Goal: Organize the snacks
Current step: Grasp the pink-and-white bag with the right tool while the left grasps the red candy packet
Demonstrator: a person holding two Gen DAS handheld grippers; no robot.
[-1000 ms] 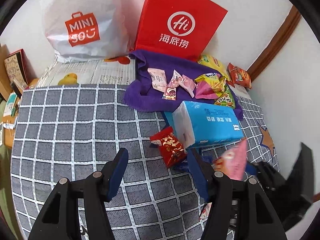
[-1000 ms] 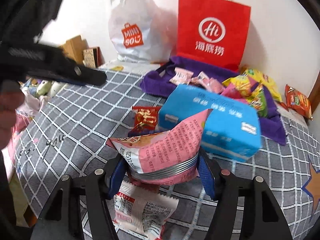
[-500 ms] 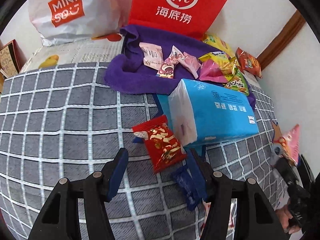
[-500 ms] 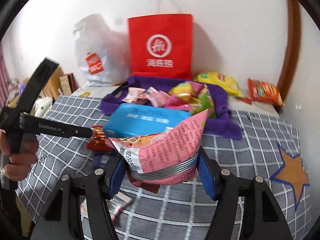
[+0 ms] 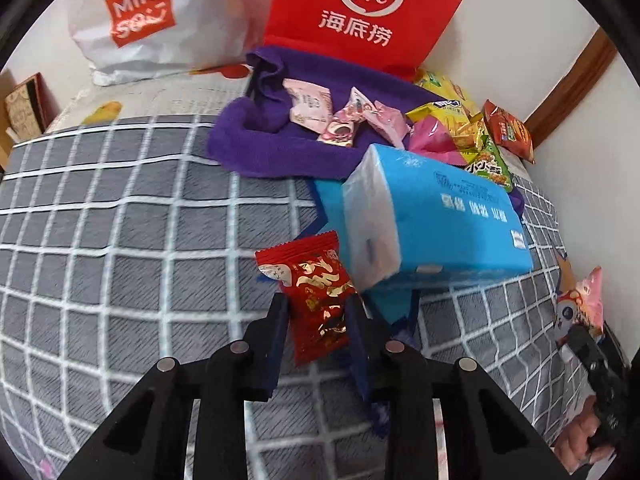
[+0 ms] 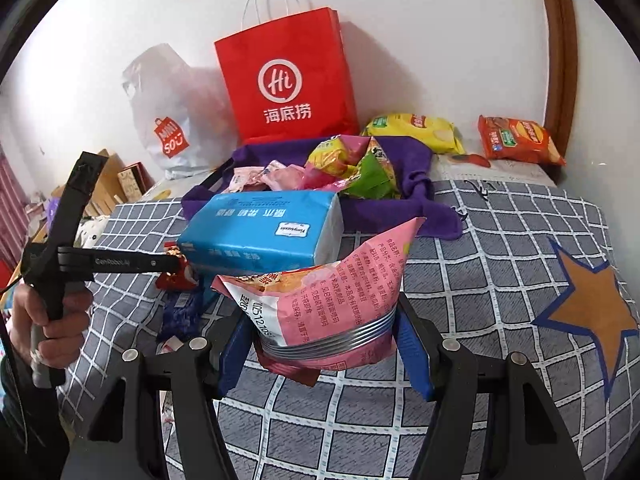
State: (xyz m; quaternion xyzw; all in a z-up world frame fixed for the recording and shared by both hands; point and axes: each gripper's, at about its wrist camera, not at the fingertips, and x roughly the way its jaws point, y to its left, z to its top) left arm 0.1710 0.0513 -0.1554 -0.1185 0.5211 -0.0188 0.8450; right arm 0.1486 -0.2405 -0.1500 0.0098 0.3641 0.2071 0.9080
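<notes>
Left gripper [image 5: 316, 312] closing, pads pressing small red foil snack packet [image 5: 316, 292] on grey checked bedcover [image 5: 120, 240], beside blue tissue pack [image 5: 436, 228]. Right gripper [image 6: 324, 340] clamped on pink crinkled snack bag [image 6: 328, 300], above bedcover.

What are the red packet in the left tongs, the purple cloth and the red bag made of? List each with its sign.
Red packet: glossy plastic film with gold foil print; it glints and crinkles.
Purple cloth: soft, matte, towel-like fabric; fuzzy pile, loose folds.
Red bag: probably stiff matte paper; crisp creases, thin cord handles.
</notes>
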